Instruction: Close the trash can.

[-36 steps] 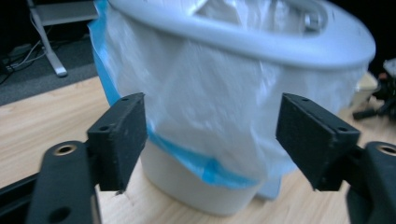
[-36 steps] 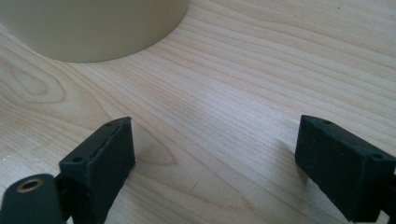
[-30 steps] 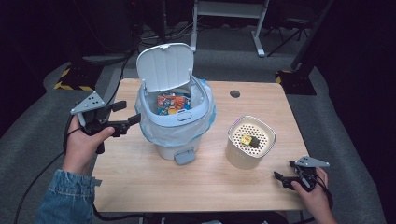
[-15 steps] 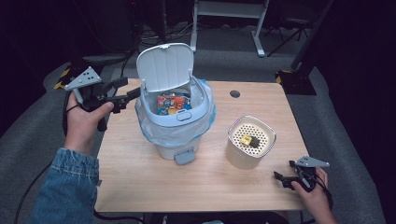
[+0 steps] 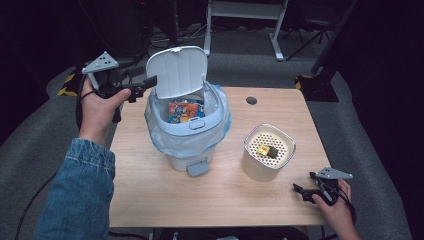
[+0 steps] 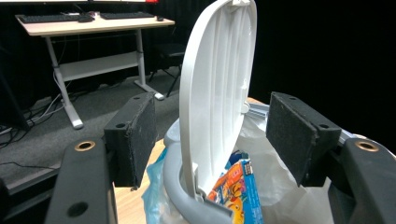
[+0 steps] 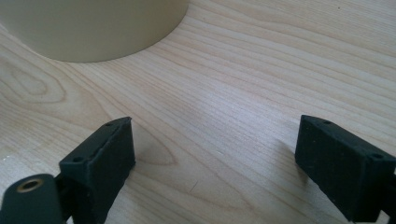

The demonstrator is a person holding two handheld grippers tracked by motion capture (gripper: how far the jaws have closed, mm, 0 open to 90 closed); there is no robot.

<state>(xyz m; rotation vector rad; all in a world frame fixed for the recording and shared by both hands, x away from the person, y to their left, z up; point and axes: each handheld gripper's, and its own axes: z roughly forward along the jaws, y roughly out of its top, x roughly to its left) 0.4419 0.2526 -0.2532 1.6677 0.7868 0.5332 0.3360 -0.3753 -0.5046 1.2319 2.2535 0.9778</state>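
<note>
A pale blue pedal bin (image 5: 187,135) with a plastic liner stands on the wooden table (image 5: 225,200). Its white lid (image 5: 177,72) is raised upright. Colourful snack packets (image 5: 184,110) lie inside. My left gripper (image 5: 142,87) is held up at the lid's left edge. In the left gripper view the lid (image 6: 215,93) stands between the two pads (image 6: 135,135) with a gap on each side, above the packets (image 6: 236,184). The jaws have just been closing and are open. My right gripper (image 5: 305,190) rests open and empty (image 7: 212,163) at the table's front right.
A cream perforated basket (image 5: 257,170) stands right of the bin and holds a small yellow and black object (image 5: 266,150). In the right gripper view its wall (image 7: 93,28) is close ahead. The bin's pedal (image 5: 198,167) faces the person. A desk (image 6: 93,21) stands behind.
My left hand has risen and moved away from the person, from beside the bin's body up to the lid's edge. Its jaws have narrowed a little. The right hand has not moved.
</note>
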